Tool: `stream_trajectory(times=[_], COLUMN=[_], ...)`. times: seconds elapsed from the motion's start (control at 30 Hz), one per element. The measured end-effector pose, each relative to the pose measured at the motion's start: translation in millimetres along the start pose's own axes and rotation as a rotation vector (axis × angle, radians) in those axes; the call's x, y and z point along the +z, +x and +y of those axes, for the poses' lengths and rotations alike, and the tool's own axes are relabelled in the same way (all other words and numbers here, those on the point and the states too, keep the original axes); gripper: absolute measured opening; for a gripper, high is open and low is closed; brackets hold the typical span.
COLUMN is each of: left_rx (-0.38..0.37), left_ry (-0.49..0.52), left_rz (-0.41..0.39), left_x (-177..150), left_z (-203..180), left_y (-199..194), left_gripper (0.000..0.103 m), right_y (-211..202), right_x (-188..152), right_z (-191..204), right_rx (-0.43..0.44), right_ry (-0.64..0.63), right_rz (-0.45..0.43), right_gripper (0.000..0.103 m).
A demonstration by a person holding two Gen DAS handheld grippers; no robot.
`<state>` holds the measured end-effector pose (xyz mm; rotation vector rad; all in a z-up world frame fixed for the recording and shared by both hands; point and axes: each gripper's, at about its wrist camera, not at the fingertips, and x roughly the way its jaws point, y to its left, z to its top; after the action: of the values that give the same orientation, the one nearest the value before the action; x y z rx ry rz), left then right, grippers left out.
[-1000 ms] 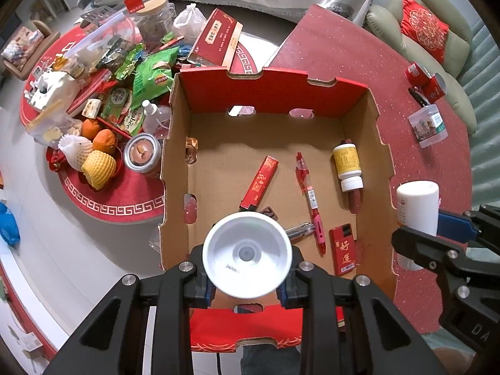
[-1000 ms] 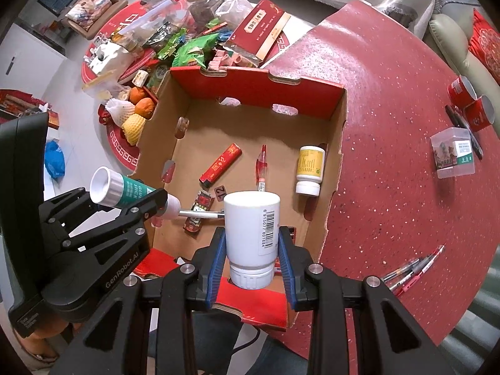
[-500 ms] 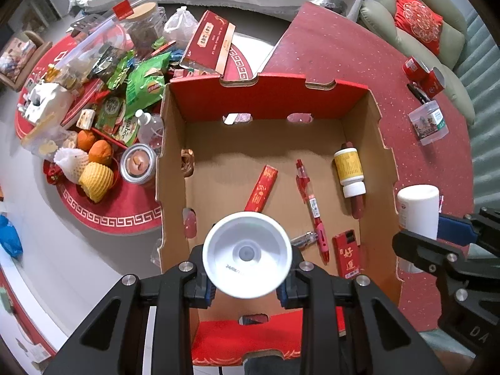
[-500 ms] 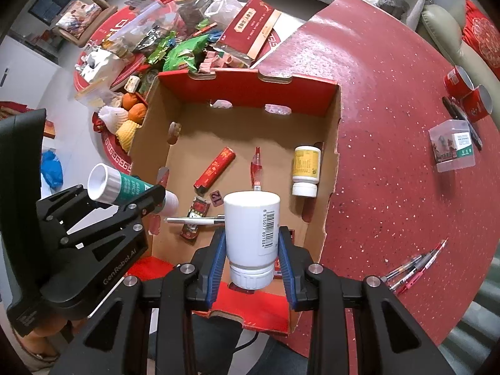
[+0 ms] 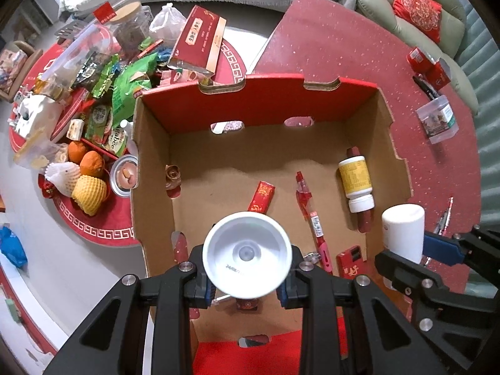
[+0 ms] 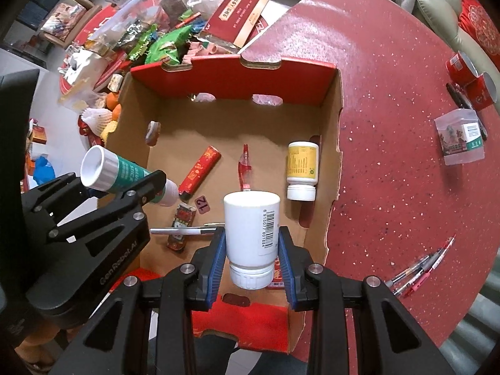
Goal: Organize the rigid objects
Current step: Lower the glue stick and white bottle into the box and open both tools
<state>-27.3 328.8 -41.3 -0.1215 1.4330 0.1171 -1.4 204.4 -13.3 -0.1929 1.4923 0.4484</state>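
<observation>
An open cardboard box (image 5: 387, 131) with red flaps sits on a red table (image 6: 390, 72). My left gripper (image 5: 247, 284) is shut on a green glue stick with a white cap (image 5: 247, 254), held over the box's near edge; it also shows in the right wrist view (image 6: 125, 175). My right gripper (image 6: 251, 262) is shut on a white bottle (image 6: 251, 228) with a barcode, held upside down above the box's near right side; it shows in the left wrist view too (image 5: 403, 231). A yellow-labelled bottle (image 6: 302, 167), a red pen (image 5: 312, 215) and red packets lie inside the box.
Loose pens (image 6: 422, 265) lie on the table right of the box. A clear plastic container (image 6: 461, 140) and red cups (image 6: 468, 75) stand farther right. Snacks, fruit (image 5: 86, 172) and a red gift box (image 5: 200, 40) crowd a low table to the left.
Both grippers have risen and pulled back a little with their loads, so the box looks slightly smaller and shifted right. Contents of the box have not moved.
</observation>
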Motion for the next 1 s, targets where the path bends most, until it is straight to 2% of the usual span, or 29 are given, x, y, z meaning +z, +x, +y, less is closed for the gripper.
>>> stream_trajectory(times=[0.47,0.73,0.77,0.8,0.83,0.87,0.9,0.93,0.97,1.0], left_rx=[0.023,0.023,0.023,0.024,0.040,0.056,0.052,0.040,0.023,0.020], left_ry=[0.023,0.046,0.047,0.046,0.041,0.032,0.017,0.003,-0.014,-0.027], left_rz=[0.055,0.037,0.036,0.030,0.018,0.003,-0.009,-0.012,-0.002,0.017], left_x=[6,11,12,13,13,15,15,16,16,17], left_z=[-5,-8,-8,-8,-7,-4,0,3,6,9], left_y=[29,33,32,31,29,28,26,24,24,26], left_gripper=[0.031,0.034,0.044,0.061,0.066,0.075,0.082,0.083,0.088,0.097], right_y=[36,46,46,44,42,39,37,33,29,25], right_x=[14,11,11,11,11,11,10,10,9,8], right_z=[-4,-10,-10,-11,-12,-13,-15,-18,-21,-24], right_rx=[-0.009,-0.025,-0.019,-0.011,-0.006,-0.031,-0.046,-0.051,-0.048,-0.043], right_ry=[0.019,0.040,0.042,0.044,0.045,0.048,0.051,0.056,0.064,0.070], right_rz=[0.042,0.063,0.063,0.060,0.057,0.050,0.042,0.034,0.026,0.014], right_gripper=[0.034,0.034,0.034,0.039,0.042,0.051,0.060,0.065,0.075,0.079])
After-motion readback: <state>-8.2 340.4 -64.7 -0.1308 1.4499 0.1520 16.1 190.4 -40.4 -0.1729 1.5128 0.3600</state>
